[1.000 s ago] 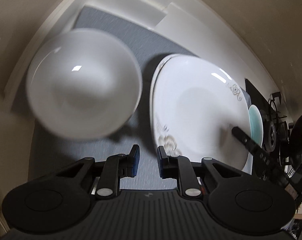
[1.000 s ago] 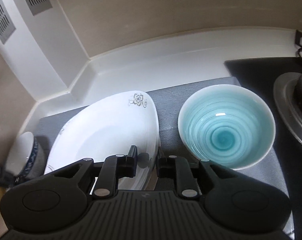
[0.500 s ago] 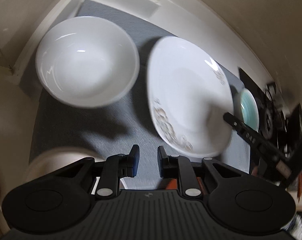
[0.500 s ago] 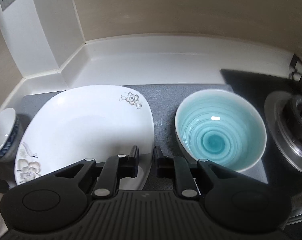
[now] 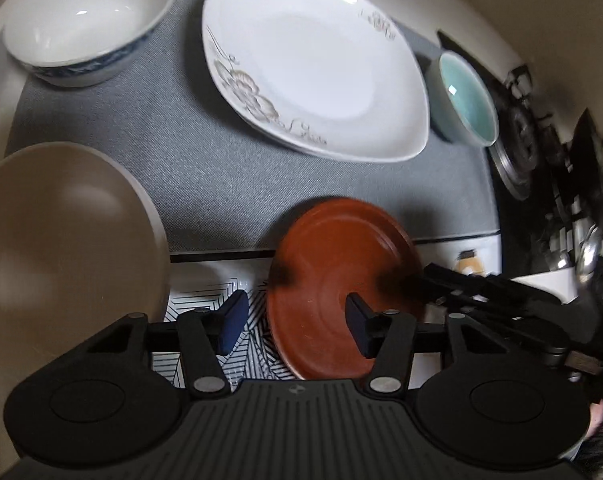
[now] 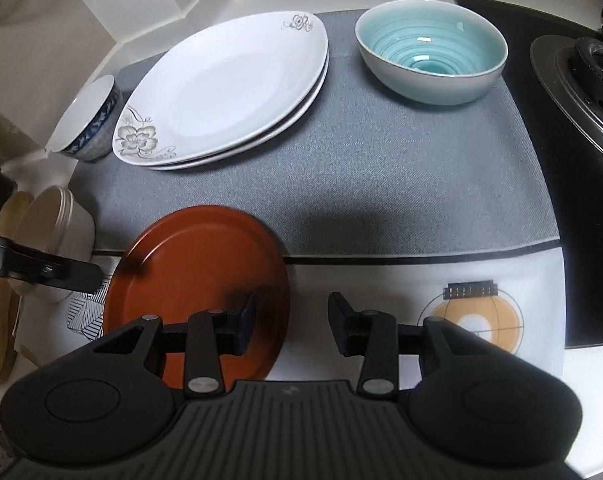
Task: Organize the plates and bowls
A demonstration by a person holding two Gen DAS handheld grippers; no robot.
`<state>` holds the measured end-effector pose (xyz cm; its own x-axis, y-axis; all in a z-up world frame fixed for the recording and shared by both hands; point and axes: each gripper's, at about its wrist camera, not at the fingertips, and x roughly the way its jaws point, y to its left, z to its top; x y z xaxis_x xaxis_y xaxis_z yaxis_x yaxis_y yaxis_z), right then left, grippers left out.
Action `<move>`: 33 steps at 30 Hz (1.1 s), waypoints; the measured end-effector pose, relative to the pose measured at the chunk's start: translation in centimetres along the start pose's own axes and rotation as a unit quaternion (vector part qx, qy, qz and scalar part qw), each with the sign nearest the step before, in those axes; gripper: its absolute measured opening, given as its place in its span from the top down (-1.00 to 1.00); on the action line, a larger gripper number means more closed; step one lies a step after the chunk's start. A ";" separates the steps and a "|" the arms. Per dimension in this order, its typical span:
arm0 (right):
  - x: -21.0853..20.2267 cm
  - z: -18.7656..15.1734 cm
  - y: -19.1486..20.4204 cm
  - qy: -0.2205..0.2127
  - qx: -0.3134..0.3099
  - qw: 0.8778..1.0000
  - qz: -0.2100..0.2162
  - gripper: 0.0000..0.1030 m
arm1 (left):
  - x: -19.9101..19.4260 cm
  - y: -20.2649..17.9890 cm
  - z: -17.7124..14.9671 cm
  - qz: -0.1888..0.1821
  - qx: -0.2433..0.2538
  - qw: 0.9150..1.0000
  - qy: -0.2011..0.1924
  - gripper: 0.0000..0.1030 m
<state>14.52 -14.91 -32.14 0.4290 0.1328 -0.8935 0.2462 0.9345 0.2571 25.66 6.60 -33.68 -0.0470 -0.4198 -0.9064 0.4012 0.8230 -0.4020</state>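
Surface: white counter (image 6: 237, 0), covered by a grey mat (image 6: 381, 168) and, at the near edge, a white patterned mat (image 6: 481, 280).
Left gripper (image 5: 297, 322): seen released, jaws spread wide, nothing between them.
Right gripper (image 6: 291, 320): likewise released, jaws apart and empty.
Red plate (image 5: 337, 280): seen lying partly on the grey mat and partly on the patterned mat; from the left wrist it is placed at 12 to 1 o'clock of the gripper, the right finger overlapping it. From the right wrist the red plate (image 6: 197, 280) is found at 10 to 11 o'clock, under the left finger. Whether either finger touches it cannot be told.
White plates (image 6: 225, 92): set at 11 o'clock of the right gripper, well apart from it.
Teal bowl (image 6: 431, 50): placed at 1 o'clock, far side of the mat.
Blue-patterned bowl (image 6: 89, 120): found just beside the white plates, at 10 o'clock.
Only in the right view: the white plates are shown as a stack of two; a stove burner (image 6: 593, 68) is seen at 2 o'clock; an orange print is seen on the patterned mat.
Only in the left view: a beige bowl (image 5: 61, 240) is seen close at 9 o'clock; the right gripper (image 5: 481, 292) is seen reaching in from 3 o'clock toward the red plate's rim.
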 end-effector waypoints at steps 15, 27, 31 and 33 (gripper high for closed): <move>-0.6 -1.2 0.5 -0.003 -0.028 1.000 -0.011 0.41 | 3.3 -0.4 1.2 0.038 0.014 0.998 0.039 0.83; -3.1 -0.8 0.7 -0.025 -0.018 1.000 0.007 0.83 | 0.3 -3.2 0.4 0.081 0.046 0.995 0.027 0.84; -4.7 0.1 1.4 -0.041 -0.021 0.999 0.003 0.86 | -1.4 -3.0 0.3 0.074 0.036 0.996 0.017 0.84; -5.3 0.4 2.4 -0.048 -0.045 0.998 -0.018 0.86 | -2.2 -2.9 0.3 0.064 0.030 0.997 0.017 0.84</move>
<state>13.19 -13.54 -26.61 0.5038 0.0706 -0.8610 0.1852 0.9646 0.1875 24.87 5.05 -30.46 -0.0215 -0.2984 -0.9542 0.4601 0.8444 -0.2744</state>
